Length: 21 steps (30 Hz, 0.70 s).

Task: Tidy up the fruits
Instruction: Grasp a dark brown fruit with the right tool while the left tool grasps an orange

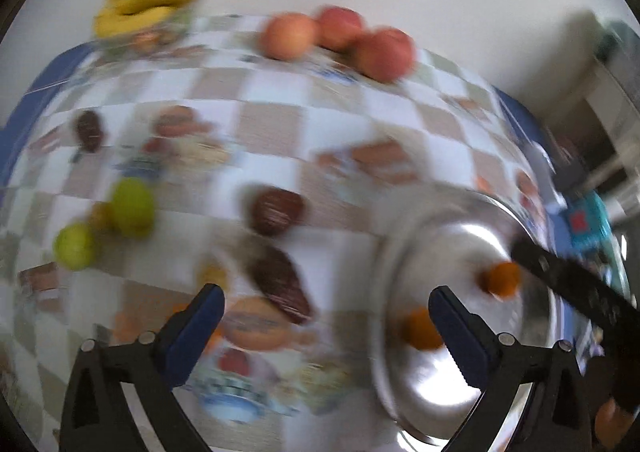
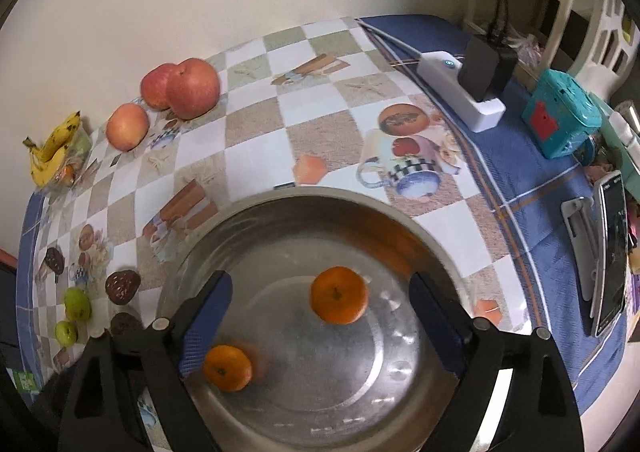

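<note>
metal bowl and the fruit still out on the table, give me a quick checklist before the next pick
1. Left gripper empty, jaws open: ok.
2. Right gripper empty, jaws open: ok.
3. Two oranges inside the metal bowl: ok.
4. All fruit gathered: not ok; three apples, two green fruits and the bananas are outside the bowl.
5. Left wrist view sharp enough to aim: not ok, blurred.
6. Dark brown items are fruit: cannot tell.
</note>
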Available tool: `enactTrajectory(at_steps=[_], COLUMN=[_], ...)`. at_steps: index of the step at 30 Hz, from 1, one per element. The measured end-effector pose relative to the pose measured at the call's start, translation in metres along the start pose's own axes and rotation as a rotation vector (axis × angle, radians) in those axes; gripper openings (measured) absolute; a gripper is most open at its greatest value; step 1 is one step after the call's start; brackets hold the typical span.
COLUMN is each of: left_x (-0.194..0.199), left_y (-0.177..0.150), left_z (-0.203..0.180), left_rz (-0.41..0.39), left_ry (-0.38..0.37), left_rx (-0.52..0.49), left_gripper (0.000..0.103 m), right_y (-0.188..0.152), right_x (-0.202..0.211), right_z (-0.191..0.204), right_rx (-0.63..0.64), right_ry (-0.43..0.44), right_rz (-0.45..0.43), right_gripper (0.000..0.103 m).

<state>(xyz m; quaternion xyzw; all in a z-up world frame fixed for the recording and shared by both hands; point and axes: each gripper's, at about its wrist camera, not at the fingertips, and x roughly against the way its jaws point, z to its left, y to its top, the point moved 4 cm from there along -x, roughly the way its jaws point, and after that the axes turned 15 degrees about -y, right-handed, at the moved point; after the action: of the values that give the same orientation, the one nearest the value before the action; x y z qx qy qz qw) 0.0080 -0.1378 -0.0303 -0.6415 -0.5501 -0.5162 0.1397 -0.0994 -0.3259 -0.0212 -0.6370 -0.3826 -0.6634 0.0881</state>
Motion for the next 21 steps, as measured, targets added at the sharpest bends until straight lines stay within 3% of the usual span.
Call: enactTrajectory(at_steps=[4, 12, 16, 17, 18, 19, 20, 21], left_x=[0.022, 0.074, 0.078, 0.074, 0.070, 0.065, 0.061, 0.057], left_y=[0.015, 0.036, 0.029, 0.025, 0.022, 0.019, 0.015, 0.013], left_z=[0.031, 0.096, 0.113, 0.115, 0.117, 0.119, 0.118, 0.117], left_rz=[-0.051, -0.147, -0.138, -0.121, -0.107, -0.087, -0.071, -0.059], left_ry=[0.039, 0.090, 0.082, 0.050, 0.023, -0.011, -0.028, -0.035], left_rx=[0.048, 0.122, 0.189, 0.216, 0.238, 0.270, 0.290, 0.300], left_gripper=[0.103, 0.103, 0.102, 0.101, 0.099, 0.097, 0.091, 0.088], right_y=[-0.004, -0.021, -0.036, -0.039, -0.043, -0.046, -0.050, -0.053], right_x=[0.006, 0.037, 0.054, 0.055, 0.054, 0.052, 0.048, 0.044], right_z=[0.024, 0.105, 0.144, 0.149, 0.156, 0.161, 0.166, 0.168], right_rx=[0.063, 0.231, 0.347, 0.364, 0.385, 0.399, 0.416, 0.428], right_ry=[0.027, 0.224, 0.274, 0.281, 0.291, 0.296, 0.298, 0.297], right_rz=[-0.013, -0.055, -0.095, -0.098, -0.093, -0.081, -0.062, -0.052], right_gripper=[0.092, 0.091, 0.090, 0.083, 0.068, 0.060, 0.053, 0.053])
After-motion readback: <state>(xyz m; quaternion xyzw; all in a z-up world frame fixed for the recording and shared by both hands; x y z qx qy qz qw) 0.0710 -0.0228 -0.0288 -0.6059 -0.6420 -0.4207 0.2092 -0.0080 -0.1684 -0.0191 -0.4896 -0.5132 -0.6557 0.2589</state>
